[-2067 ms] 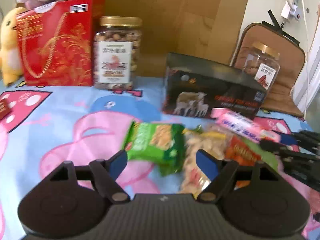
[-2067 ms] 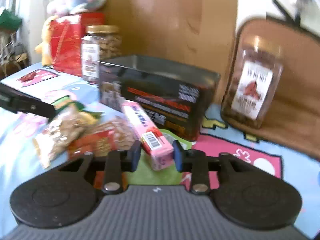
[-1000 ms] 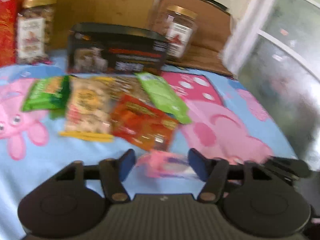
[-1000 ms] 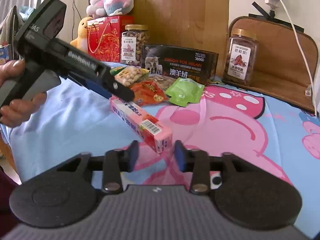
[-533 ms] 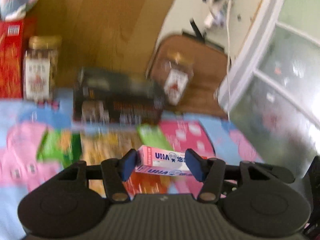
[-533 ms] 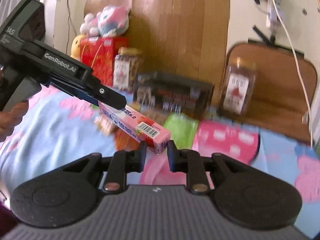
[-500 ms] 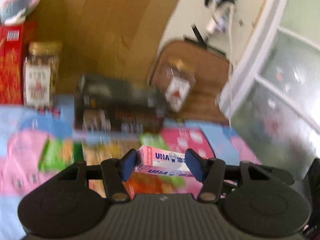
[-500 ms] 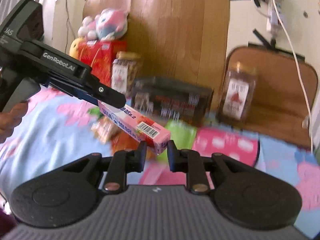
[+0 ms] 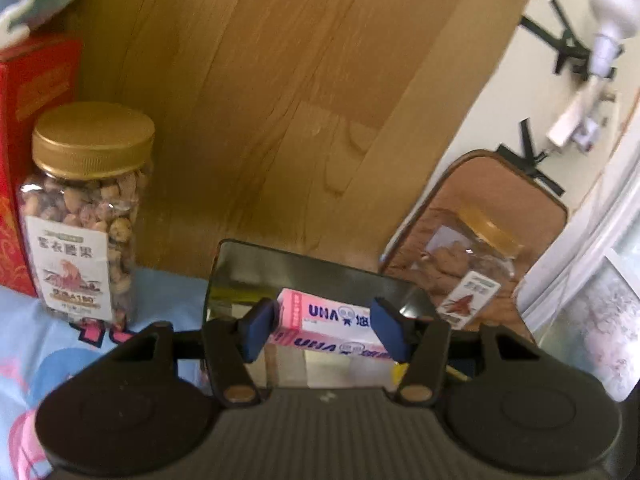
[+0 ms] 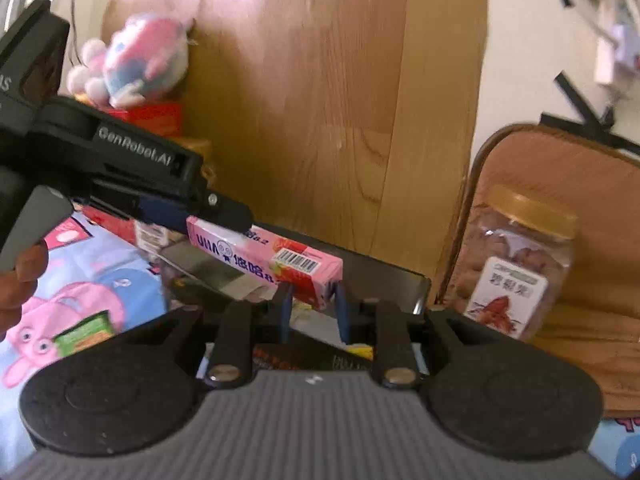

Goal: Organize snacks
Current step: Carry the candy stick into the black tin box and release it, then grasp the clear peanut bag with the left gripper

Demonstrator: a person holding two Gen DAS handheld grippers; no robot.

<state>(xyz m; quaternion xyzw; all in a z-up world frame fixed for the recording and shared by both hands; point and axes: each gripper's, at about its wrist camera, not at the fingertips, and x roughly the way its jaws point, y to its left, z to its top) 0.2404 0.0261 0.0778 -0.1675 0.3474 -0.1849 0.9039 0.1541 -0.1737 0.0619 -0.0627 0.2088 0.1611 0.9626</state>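
A long pink candy box (image 9: 334,326) (image 10: 264,258) hangs in the air over the open black storage box (image 9: 320,272) (image 10: 384,276). My right gripper (image 10: 312,300) is shut on the box's barcode end. My left gripper (image 9: 326,330) stands around the other part of the box with its blue pads (image 9: 262,322) at the box's sides; whether they press on it I cannot tell. The left gripper's body also shows in the right wrist view (image 10: 120,168), reaching in from the left.
A nut jar with a gold lid (image 9: 86,216) and a red gift box (image 9: 24,128) stand at the back left. A second jar (image 10: 516,268) leans on a brown cushion (image 10: 580,184) at the right. A green snack packet (image 10: 84,336) lies on the pink-pig cloth (image 10: 100,280). A wooden board (image 9: 280,100) rises behind.
Both grippers carried the pink box up and forward, from above the snack pile to over the black storage box. The right gripper stays shut on it.
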